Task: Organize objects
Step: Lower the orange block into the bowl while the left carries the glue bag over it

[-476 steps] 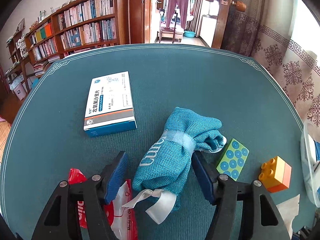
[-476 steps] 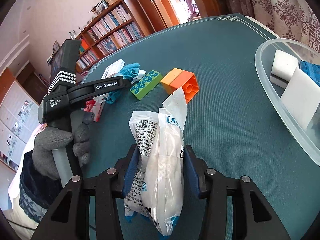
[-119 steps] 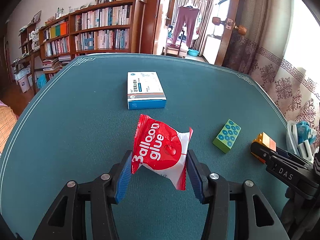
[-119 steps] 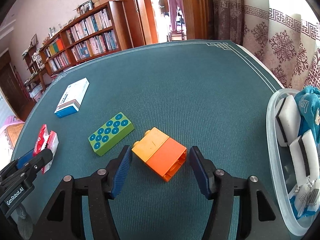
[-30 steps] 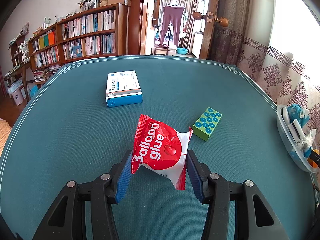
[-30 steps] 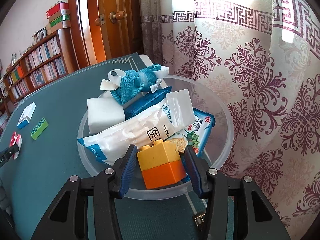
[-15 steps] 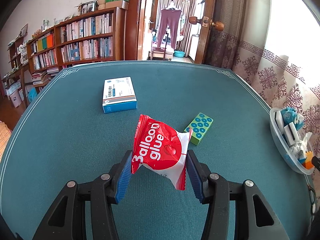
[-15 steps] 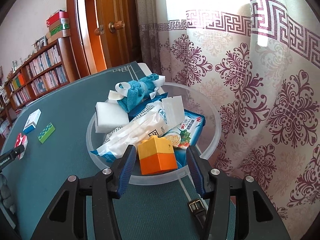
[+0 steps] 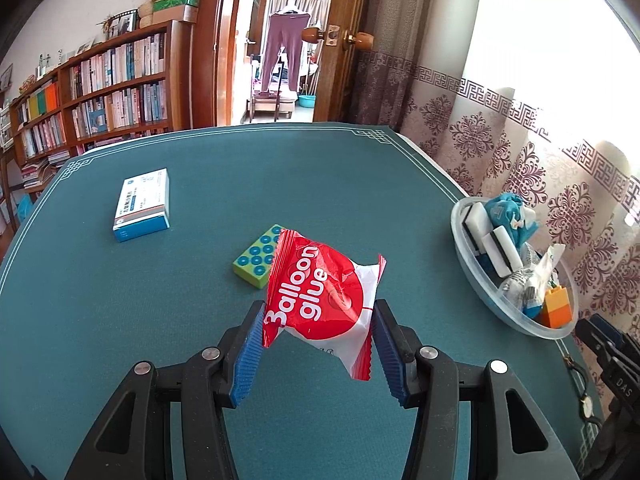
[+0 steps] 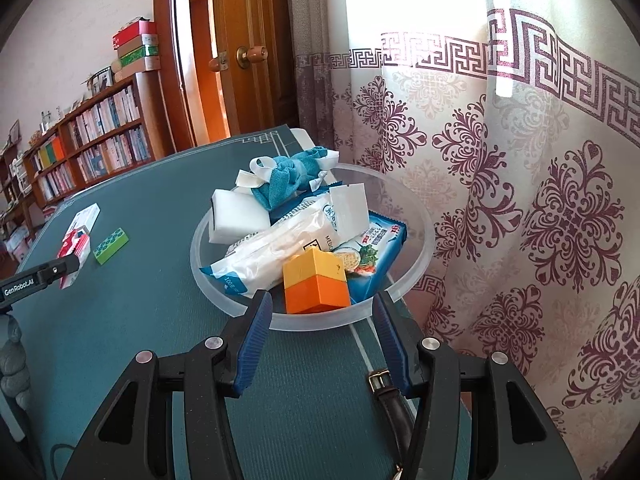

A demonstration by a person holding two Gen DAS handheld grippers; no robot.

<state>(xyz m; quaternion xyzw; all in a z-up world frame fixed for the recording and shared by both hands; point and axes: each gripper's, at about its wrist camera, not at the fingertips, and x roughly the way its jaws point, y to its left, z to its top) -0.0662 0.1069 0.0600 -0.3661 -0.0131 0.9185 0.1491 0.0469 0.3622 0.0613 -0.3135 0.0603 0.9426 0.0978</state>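
Observation:
My left gripper (image 9: 318, 346) is shut on a red and white "Balloon glue" packet (image 9: 320, 298) and holds it above the teal table. A clear plastic bowl (image 10: 416, 224) at the table's right edge holds a teal cloth (image 10: 294, 178), white sponges (image 10: 238, 216), a white medical packet (image 10: 296, 240), a blue snack pack (image 10: 376, 250) and the orange and yellow brick (image 10: 316, 282). My right gripper (image 10: 320, 340) is open just in front of the bowl, and the brick rests in the bowl beyond its fingertips. The bowl also shows in the left wrist view (image 9: 476, 280).
A green brick with blue studs (image 9: 256, 258) and a white and blue medicine box (image 9: 142, 204) lie on the table (image 9: 160, 320). A brown watch strap (image 10: 386, 392) lies below my right gripper. Patterned curtains (image 10: 520, 200) hang close behind the bowl.
My right gripper has opened and drawn back, leaving the orange and yellow brick in the bowl. My left gripper has carried the packet to the right, nearer the bowl.

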